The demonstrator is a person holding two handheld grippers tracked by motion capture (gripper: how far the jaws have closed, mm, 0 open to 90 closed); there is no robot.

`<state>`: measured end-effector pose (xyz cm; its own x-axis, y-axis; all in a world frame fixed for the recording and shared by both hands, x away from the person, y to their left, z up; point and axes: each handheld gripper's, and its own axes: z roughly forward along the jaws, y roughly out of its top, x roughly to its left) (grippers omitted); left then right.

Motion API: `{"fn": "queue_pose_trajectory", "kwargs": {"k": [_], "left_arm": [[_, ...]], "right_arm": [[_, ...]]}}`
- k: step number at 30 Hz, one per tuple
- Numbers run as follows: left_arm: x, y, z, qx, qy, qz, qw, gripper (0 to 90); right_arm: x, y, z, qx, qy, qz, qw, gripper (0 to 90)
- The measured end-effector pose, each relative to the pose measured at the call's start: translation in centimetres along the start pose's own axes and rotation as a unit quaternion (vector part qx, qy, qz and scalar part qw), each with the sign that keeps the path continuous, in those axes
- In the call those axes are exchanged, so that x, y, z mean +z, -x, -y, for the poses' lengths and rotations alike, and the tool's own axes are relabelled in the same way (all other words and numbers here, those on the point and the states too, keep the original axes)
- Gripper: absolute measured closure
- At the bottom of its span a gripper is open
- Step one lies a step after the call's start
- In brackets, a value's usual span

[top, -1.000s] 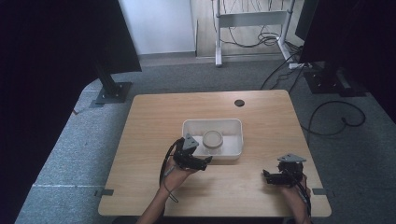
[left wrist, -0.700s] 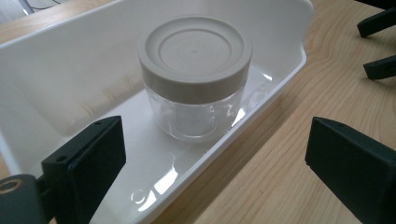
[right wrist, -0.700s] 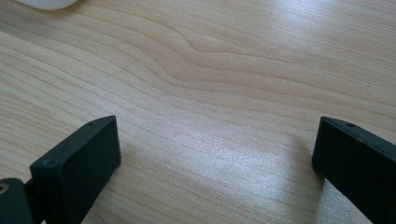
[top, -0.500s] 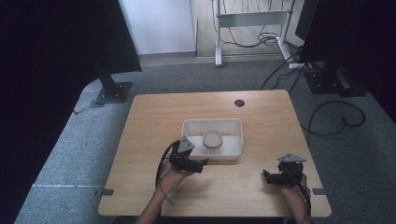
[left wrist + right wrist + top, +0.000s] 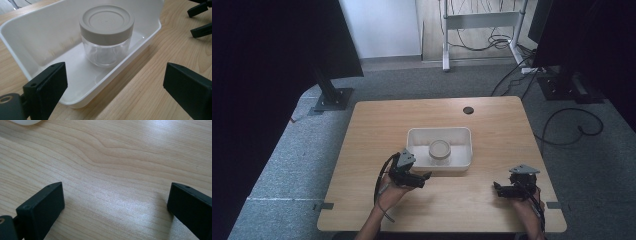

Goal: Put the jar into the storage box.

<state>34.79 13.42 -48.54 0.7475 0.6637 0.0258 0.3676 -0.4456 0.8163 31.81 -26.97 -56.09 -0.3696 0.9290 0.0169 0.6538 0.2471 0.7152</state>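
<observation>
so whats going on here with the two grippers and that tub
A person at a wooden table holds a gripper in each hand. The left gripper, jaws open, sits just short of the white tub and points at the clear jar with a grey lid standing upright inside it. Nothing is gripped yet. The right gripper rests over bare table off to the right, jaws open and empty.

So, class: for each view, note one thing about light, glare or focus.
High view: dark at left, table evenly lit. Left gripper view: jar sharp, soft sheen on the tray. Right gripper view: pale glare across the wood grain, the near jaws slightly soft.
</observation>
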Motion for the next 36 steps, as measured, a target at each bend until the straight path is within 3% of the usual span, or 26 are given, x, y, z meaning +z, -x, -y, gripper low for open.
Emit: {"fn": "queue_pose_trajectory", "kwargs": {"k": [21, 36], "left_arm": [[-1.2, -0.6, 2.5, -0.011, -0.001, 0.006, 0.9999, 5.3], [-1.6, -1.0, 4.4, -0.021, -0.004, -0.003, 0.9998, 5.0]], "right_arm": [[0.0, 0.0, 0.0, 0.000, 0.000, 0.000, 1.0000, 0.7], [0.0, 0.0, 0.0, 0.000, 0.000, 0.000, 1.0000, 0.8]]}}
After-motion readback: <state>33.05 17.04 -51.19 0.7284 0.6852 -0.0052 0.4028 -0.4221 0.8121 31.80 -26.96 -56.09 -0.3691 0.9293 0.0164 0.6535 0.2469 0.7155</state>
